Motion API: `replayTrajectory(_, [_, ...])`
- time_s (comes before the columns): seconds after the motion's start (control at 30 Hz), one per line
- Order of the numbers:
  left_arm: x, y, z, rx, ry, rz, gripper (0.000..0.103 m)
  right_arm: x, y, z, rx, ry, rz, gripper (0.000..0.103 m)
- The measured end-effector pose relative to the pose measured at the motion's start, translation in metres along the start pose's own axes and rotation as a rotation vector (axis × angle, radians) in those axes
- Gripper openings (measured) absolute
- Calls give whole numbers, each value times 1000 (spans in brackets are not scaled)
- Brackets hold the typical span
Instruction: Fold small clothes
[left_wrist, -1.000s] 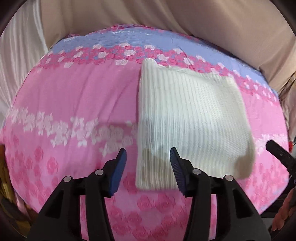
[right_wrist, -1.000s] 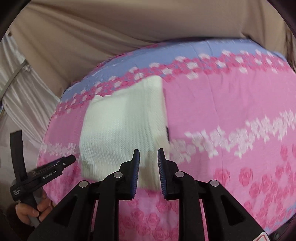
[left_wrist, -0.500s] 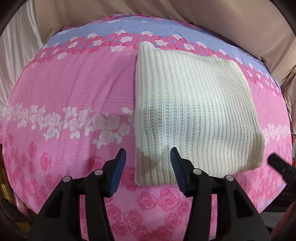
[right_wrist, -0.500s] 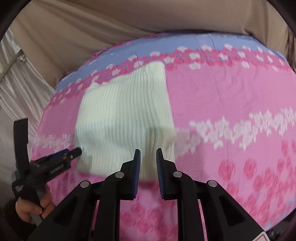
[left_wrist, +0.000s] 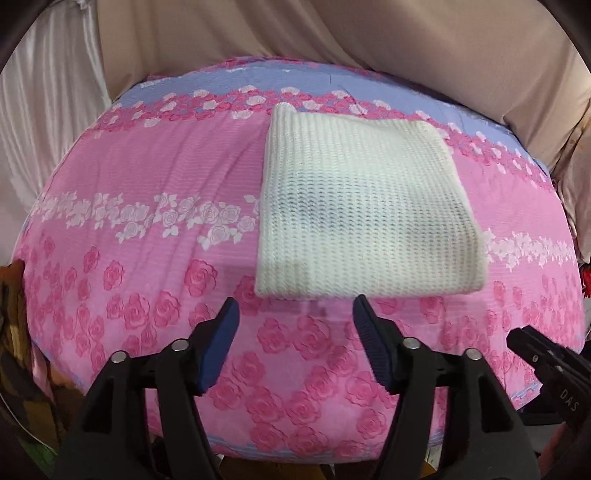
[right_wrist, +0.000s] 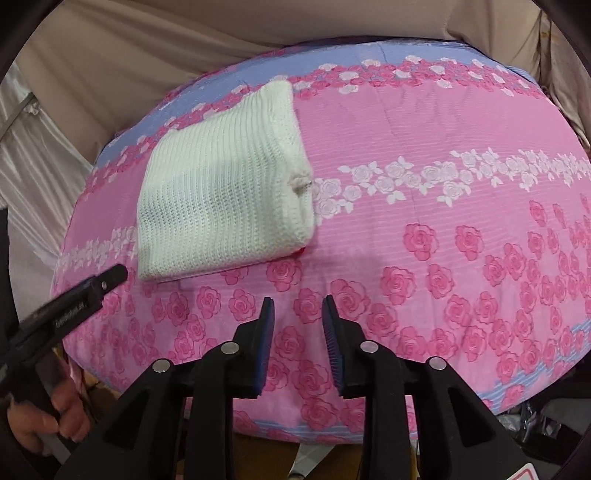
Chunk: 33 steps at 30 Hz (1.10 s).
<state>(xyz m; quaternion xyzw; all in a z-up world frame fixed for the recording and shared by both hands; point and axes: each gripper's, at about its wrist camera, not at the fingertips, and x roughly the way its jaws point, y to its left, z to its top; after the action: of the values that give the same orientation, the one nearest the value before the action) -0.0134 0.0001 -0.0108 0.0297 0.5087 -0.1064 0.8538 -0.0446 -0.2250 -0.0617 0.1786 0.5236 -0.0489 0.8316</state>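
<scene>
Surface: pink rose-print bedsheet (left_wrist: 147, 177), beige drapes behind.
Left gripper (left_wrist: 293, 314): spread, empty, just near of the knit's near edge.
White knit garment (left_wrist: 362, 206): folded flat, centre-far, apparently finished.
Right gripper (right_wrist: 298, 314): parted, empty, clear of cloth.

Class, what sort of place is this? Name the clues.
Probably a bedroom or home corner: a pink rose-print bedsheet covers the surface, draped beige curtains hang behind, and a folded white knit garment lies there.
</scene>
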Motion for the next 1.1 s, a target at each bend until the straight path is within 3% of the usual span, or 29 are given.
replayTrajectory(0.07, [-7, -7, -10, 18, -29, 44, 74, -6, -3, -4, -12, -31, -38, 42])
replayTrajectory(0.2, [-18, -6, -22, -10, -57, 47, 85, -8, 0, -12, -21, -43, -57, 45])
replayTrajectory(0.33, [-16, -2, -27, -12, -69, 97, 85, -3, 19, -19, -81, -71, -76, 45])
replayTrajectory(0.53, [-14, 4, -33, -5, -60, 103, 85, 1, 35, -22, -93, -99, -78, 45])
replayTrajectory(1.1, [-6, -5, -29, 15, -45, 108, 85, 11, 57, -27, -100, -70, -82, 45])
